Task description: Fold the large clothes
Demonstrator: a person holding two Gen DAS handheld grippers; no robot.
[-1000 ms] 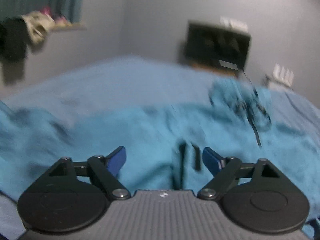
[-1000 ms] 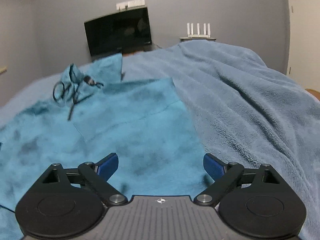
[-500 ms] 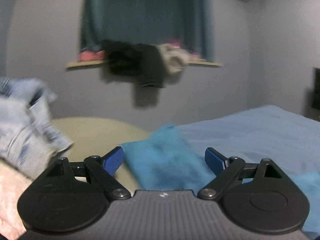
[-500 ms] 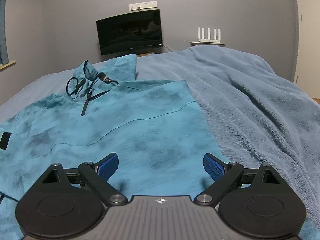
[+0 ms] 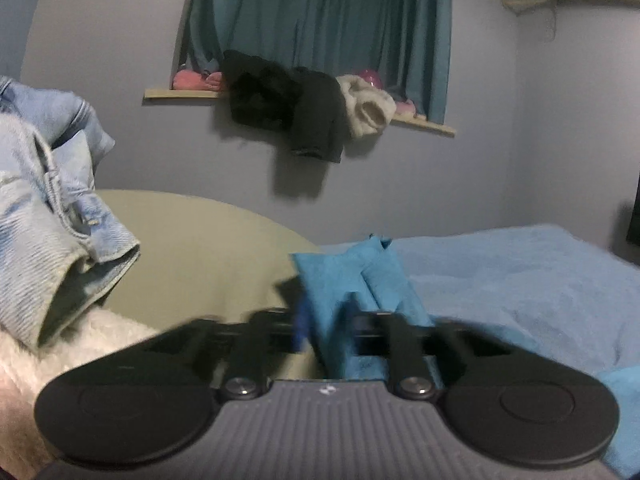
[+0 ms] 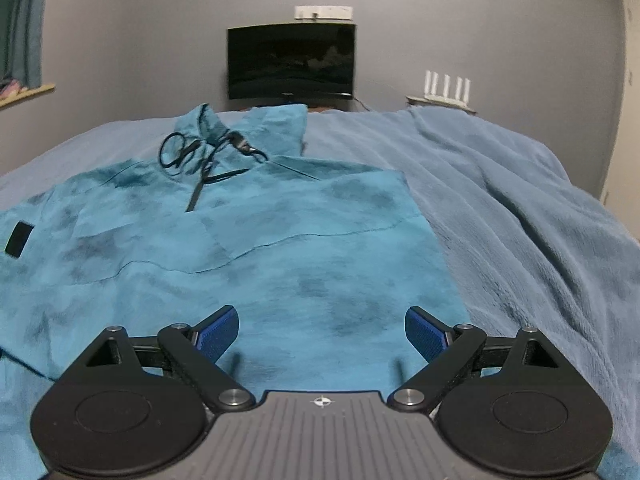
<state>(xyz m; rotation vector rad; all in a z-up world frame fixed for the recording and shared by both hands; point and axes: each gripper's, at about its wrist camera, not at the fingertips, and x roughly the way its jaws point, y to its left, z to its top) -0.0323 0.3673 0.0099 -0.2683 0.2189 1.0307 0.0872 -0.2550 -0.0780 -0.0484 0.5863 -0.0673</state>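
Note:
A large teal pullover (image 6: 248,248) with a black neck cord (image 6: 180,152) lies spread on the blue blanket, collar at the far end. My right gripper (image 6: 320,332) is open and empty, low over the garment's near hem. In the left wrist view my left gripper (image 5: 326,332) is blurred, its jaws drawn close on a bunched teal sleeve or edge of the pullover (image 5: 352,276) that runs between them.
A blue fleece blanket (image 6: 520,220) covers the bed. A pale denim garment (image 5: 48,208) and white fluffy fabric (image 5: 60,348) lie at the left on a beige surface (image 5: 200,240). A dark monitor (image 6: 292,60) stands at the far wall. Clothes hang off a windowsill (image 5: 304,116).
My left gripper swung left toward the window side and its jaws closed in on the teal sleeve. My right gripper stayed open and drifted slightly over the hem.

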